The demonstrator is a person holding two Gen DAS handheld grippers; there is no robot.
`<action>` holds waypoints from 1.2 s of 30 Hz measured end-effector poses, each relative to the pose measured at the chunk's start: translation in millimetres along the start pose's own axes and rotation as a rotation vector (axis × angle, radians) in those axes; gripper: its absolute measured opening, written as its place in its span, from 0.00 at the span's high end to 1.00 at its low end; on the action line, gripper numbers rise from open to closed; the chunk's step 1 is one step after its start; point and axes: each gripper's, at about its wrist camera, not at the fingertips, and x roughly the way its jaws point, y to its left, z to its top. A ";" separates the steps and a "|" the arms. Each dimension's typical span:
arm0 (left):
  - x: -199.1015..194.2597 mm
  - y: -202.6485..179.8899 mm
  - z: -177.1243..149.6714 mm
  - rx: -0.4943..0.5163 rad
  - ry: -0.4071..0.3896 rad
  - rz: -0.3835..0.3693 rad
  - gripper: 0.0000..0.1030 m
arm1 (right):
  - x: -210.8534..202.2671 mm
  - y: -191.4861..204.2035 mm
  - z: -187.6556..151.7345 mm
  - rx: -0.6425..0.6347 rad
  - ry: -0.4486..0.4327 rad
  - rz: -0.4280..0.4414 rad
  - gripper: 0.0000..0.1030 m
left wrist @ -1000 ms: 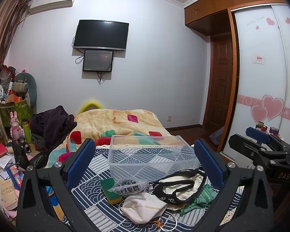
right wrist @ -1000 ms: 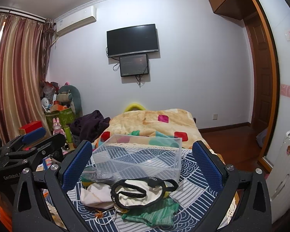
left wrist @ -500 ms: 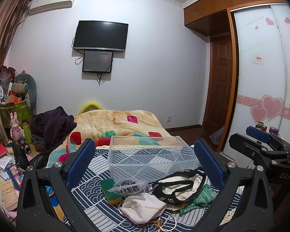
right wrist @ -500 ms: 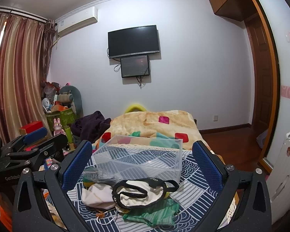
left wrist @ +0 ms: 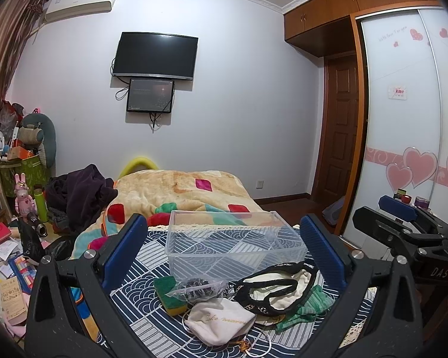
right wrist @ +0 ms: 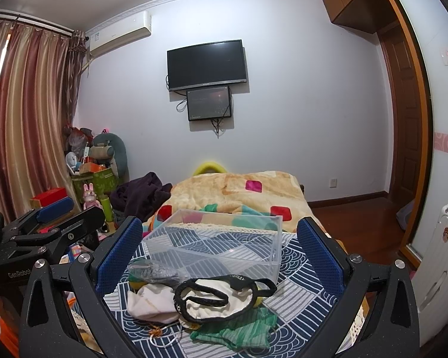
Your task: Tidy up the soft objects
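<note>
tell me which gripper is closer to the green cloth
Right. The green cloth lies low between the right gripper's open fingers, just right of centre. From the left gripper it sits off toward the right finger, past the white pouch.

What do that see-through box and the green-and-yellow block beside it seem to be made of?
The clear rectangular box looks like rigid glossy plastic: the patterned cloth shows through its walls. The green-and-yellow block looks like matte kitchen sponge with a scouring layer, though that is less certain.

We see our left gripper [left wrist: 224, 250] and right gripper [right wrist: 221, 250] as black speckled frames with silver screws and ribbed blue fingers [left wrist: 124, 250]; white lettering reads "DAS" and "GenRobot".
</note>
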 end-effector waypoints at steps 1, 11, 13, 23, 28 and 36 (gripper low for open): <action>-0.1 0.1 0.0 0.000 0.000 -0.001 0.00 | -0.5 -0.1 0.1 0.000 -0.001 0.000 0.00; 0.1 -0.3 0.0 -0.001 0.000 -0.001 0.00 | -0.4 0.5 -0.1 0.000 -0.002 0.001 0.00; 0.0 -0.2 -0.2 -0.001 0.000 -0.002 0.00 | -0.7 0.0 0.2 0.000 -0.002 0.001 0.00; 3.8 0.9 -2.6 -0.003 0.019 -0.005 0.00 | -0.5 -0.3 -0.2 -0.002 0.000 -0.002 0.00; 23.1 11.6 -19.0 -0.018 0.099 -0.001 0.00 | 10.6 -3.0 -4.9 -0.015 0.043 -0.022 0.00; 60.0 34.2 -50.0 -0.069 0.237 0.011 0.18 | 44.1 -9.7 -29.9 -0.017 0.171 -0.023 0.00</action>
